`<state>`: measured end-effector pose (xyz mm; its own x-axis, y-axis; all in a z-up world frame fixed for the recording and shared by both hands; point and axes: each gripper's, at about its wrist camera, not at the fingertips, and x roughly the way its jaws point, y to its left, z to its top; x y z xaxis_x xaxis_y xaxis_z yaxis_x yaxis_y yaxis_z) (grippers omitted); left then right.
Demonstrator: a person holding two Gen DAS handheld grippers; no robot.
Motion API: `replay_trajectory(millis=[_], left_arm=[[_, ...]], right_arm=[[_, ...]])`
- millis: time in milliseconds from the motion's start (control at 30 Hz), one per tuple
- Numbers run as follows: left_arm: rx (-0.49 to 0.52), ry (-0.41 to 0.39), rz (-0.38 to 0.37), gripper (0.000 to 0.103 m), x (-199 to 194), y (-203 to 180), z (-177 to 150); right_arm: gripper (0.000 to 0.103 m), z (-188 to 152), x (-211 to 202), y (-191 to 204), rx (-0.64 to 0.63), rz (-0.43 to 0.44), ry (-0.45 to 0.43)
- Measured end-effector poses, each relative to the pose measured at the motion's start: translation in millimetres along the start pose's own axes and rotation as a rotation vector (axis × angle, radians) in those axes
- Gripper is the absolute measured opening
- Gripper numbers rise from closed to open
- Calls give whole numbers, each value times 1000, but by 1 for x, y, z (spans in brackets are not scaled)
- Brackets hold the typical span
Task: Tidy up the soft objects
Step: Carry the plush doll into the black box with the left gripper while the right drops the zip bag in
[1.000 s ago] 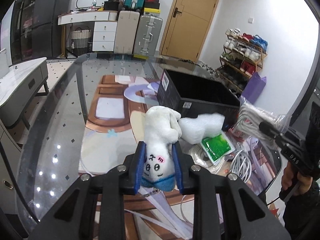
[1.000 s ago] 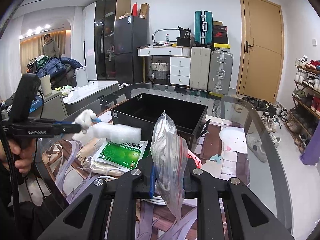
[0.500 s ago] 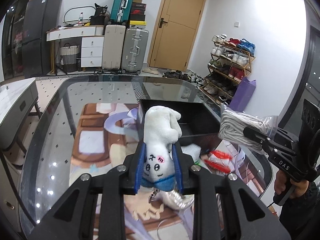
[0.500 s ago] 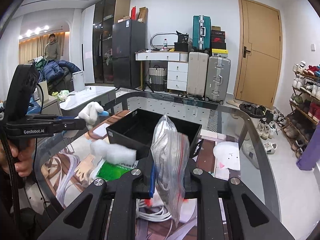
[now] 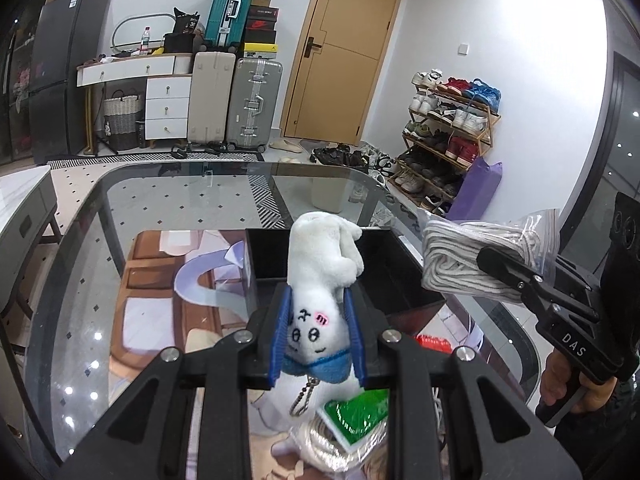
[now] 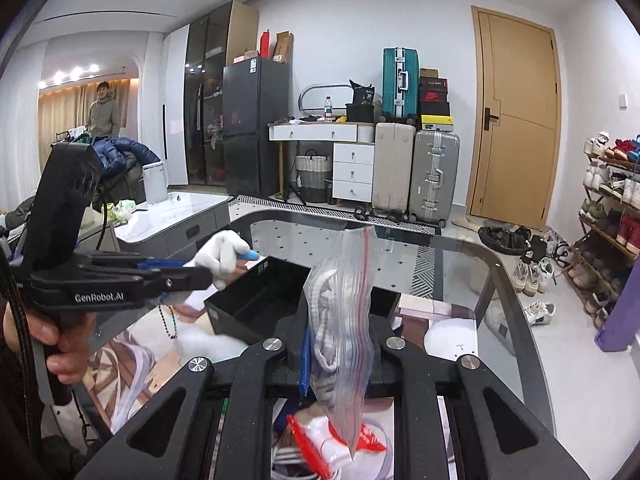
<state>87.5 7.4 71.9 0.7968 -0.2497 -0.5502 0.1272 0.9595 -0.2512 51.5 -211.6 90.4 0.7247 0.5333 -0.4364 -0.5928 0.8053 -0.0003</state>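
Note:
My left gripper [image 5: 316,332] is shut on a white plush toy [image 5: 320,280] with a drawn face, blue collar and key chain, held in the air just short of the black box [image 5: 384,276]. The toy also shows in the right wrist view [image 6: 222,254]. My right gripper [image 6: 340,344] is shut on a clear zip bag of white cord [image 6: 340,320], held above the table near the box [image 6: 256,300]. That bag shows in the left wrist view [image 5: 472,256], right of the box.
On the glass table [image 5: 80,280] lie a green packet [image 5: 356,416], a coiled white cable [image 5: 332,448], a red-and-white packet [image 6: 332,440] and a white foam piece [image 6: 208,346]. A printed mat [image 5: 152,312] covers the table's middle. Suitcases, drawers and a shoe rack stand beyond.
Both grippers have risen and moved toward the black box with their loads. The green packet and cable, once ahead of my left gripper, now lie below it.

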Motion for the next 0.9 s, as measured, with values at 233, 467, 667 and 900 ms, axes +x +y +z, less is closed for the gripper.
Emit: replay_trajectory(millis=[233,467,667,900], left_arm=[[9,21,-1,25,25,-3,11],[38,47,19,25,49,-9,15],[66,70,41,25,64,-15,13],[104,90,93,25,75,-20,9]], right_arm=[[17,10,26,-9,43,17,21],[17,7,56,-11,51,29,72],[17,2,80,-13,55,38,120],[17,1,108,-11,43,62,195]])
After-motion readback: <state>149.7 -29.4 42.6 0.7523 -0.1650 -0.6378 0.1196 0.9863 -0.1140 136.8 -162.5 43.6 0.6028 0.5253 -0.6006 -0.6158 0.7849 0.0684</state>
